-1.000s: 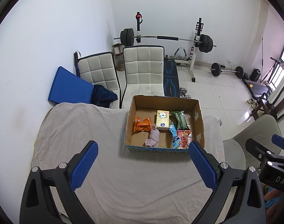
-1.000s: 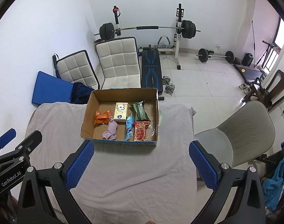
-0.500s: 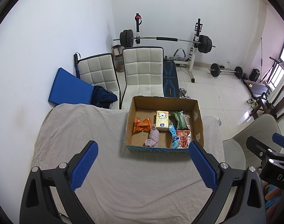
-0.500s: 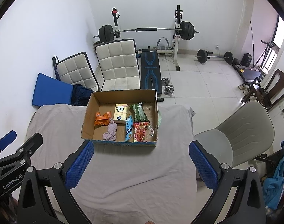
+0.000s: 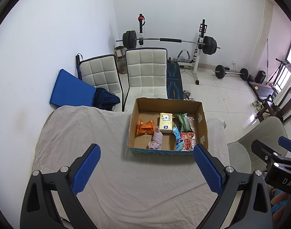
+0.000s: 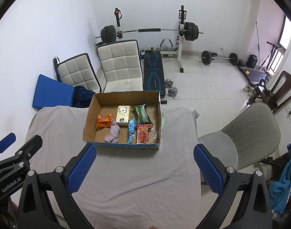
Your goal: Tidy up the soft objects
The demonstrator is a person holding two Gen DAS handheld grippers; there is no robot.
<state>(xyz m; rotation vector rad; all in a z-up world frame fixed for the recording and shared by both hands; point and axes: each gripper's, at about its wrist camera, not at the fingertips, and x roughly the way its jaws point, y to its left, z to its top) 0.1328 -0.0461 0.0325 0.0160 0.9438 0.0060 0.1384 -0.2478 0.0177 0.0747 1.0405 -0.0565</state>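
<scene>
While both pairs of tongs, the left tongs and the right tongs, are held wide apart and empty above the cloth-covered counter, every soft object is seen inside the open cardboard box. A pink rolled sock lies near the front wall, beside an orange snack packet; a tissue pack, a green packet, a blue sachet and a red packet are ranged to its right. All are judged light and yielding. The crinkly packets are best pinched at a sealed end, the sock across its bunched middle, the tissue pack across its narrow sides.
</scene>
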